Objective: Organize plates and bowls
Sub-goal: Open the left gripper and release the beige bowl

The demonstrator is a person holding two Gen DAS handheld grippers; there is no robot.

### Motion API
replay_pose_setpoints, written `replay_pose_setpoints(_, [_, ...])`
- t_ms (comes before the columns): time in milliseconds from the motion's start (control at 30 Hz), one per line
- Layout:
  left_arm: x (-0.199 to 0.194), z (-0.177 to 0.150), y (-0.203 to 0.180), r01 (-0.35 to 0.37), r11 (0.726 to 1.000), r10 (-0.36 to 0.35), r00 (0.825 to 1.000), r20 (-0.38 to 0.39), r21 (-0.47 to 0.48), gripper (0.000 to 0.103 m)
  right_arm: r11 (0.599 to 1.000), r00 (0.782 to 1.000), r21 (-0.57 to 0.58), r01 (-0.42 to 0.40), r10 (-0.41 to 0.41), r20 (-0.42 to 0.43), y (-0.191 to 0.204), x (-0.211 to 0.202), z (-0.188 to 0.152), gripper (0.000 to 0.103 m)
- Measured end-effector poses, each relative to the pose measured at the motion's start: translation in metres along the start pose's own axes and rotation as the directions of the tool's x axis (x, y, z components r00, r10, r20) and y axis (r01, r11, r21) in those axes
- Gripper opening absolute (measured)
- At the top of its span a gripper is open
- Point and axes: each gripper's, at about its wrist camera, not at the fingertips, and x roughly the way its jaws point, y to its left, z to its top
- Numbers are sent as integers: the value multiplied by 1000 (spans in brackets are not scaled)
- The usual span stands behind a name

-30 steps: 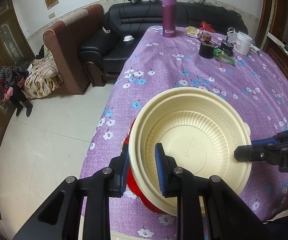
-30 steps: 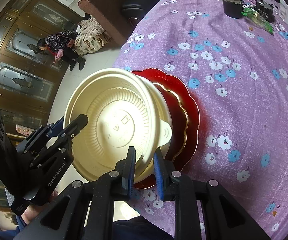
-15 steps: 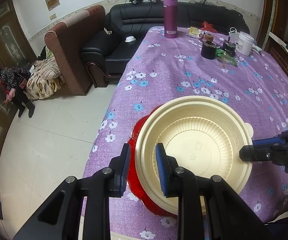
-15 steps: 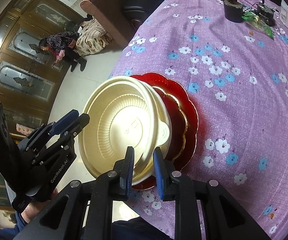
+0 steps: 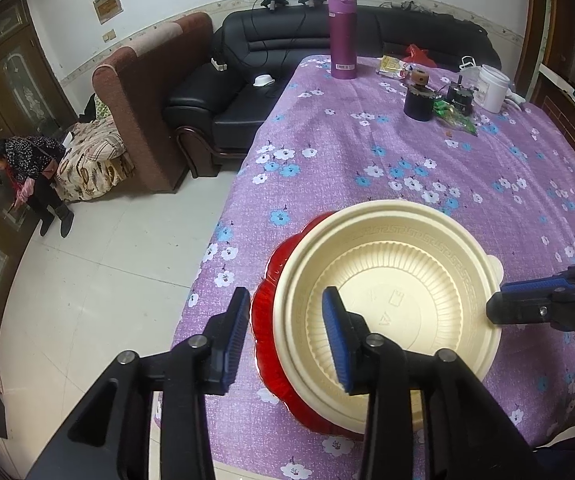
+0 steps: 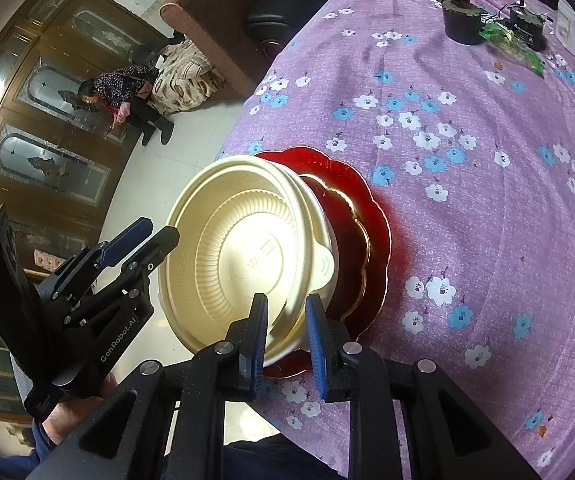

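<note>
A cream plastic bowl (image 5: 387, 304) leans tilted on a red scalloped plate (image 5: 263, 320) near the table's front left edge. My left gripper (image 5: 285, 334) straddles the bowl's near rim. Its jaws are opening, and the outer pad stands clear of the rim. In the right wrist view the bowl (image 6: 247, 256) covers the left part of the red plate (image 6: 371, 216). My right gripper (image 6: 285, 332) is shut on the bowl's rim beside its small tab. The right gripper (image 5: 501, 300) also shows at the bowl's right side, and the left gripper (image 6: 161, 231) at its left.
The purple flowered tablecloth (image 5: 407, 160) covers the table. At the far end stand a purple flask (image 5: 342, 36), a dark jar (image 5: 418, 100) and a white container (image 5: 493, 88). A black sofa (image 5: 247, 92) and a seated person (image 5: 27, 172) are left of the table.
The bowl has sunk toward the red plate and shifted a little right, baring more of the plate. My left jaws have spread apart off the rim. The right grip is unchanged.
</note>
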Motion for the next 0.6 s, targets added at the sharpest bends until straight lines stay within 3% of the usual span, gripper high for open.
replay_pose_setpoints(600, [-10, 2, 0, -25, 1000, 25, 999, 25, 9, 56, 1000, 999, 24, -10, 9, 33, -6, -13, -9, 22])
